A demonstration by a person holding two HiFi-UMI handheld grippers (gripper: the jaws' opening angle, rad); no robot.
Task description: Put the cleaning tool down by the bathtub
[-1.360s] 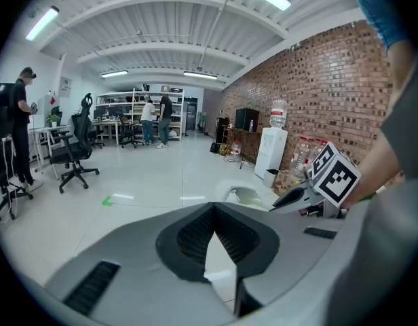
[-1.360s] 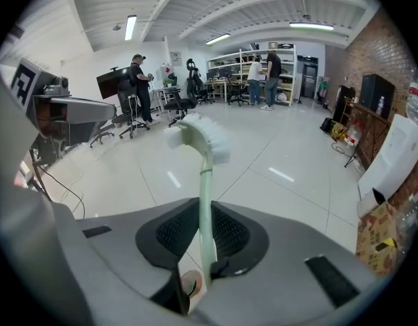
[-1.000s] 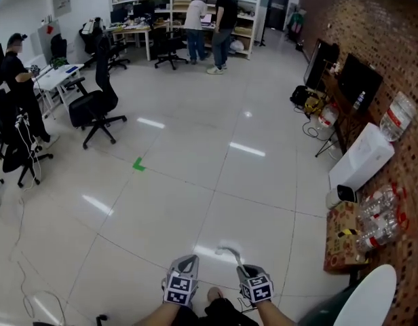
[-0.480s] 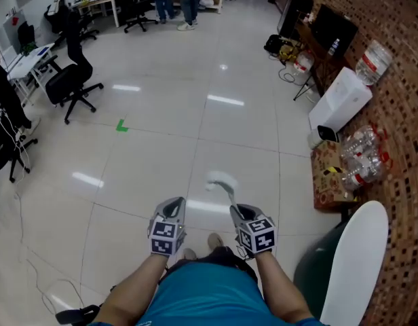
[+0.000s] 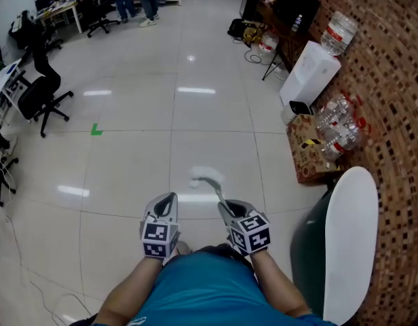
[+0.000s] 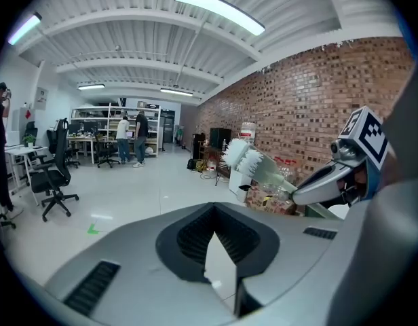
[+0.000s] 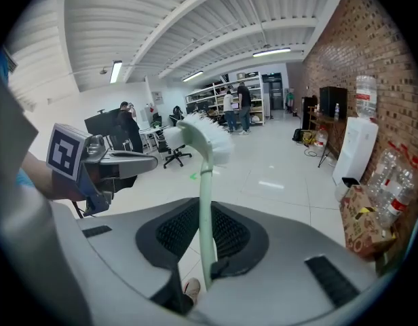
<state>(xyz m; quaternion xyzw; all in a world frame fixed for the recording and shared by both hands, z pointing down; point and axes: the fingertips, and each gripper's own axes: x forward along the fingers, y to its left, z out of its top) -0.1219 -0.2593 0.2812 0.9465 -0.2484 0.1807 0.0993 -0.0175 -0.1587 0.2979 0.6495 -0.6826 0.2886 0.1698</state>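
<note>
Two grippers had climbed higher in the head view over the last second, and the view itself had swung toward the brick wall (image 5: 392,80), so that far more of the bathtub (image 5: 350,236) showed at the right edge than before. Judged from that, the person was carrying the cleaning tool (image 5: 207,178) toward the tub and had not yet begun to lower it; the set-down was still ahead.

The right gripper (image 5: 225,208) was clamped on the pale green handle of the tool, a brush. In the right gripper view the handle ran up between the two ribbed pads and curved over to a white bristled head well above the jaw tips. The tool was therefore off the tiled floor (image 5: 127,161), held out in front of the person, with the bathtub down to its right and apart from it.

The left gripper (image 5: 169,201) hung just beside the right one, its jaws drawn together at the tips with nothing between them, taking no part in the carry.
</note>
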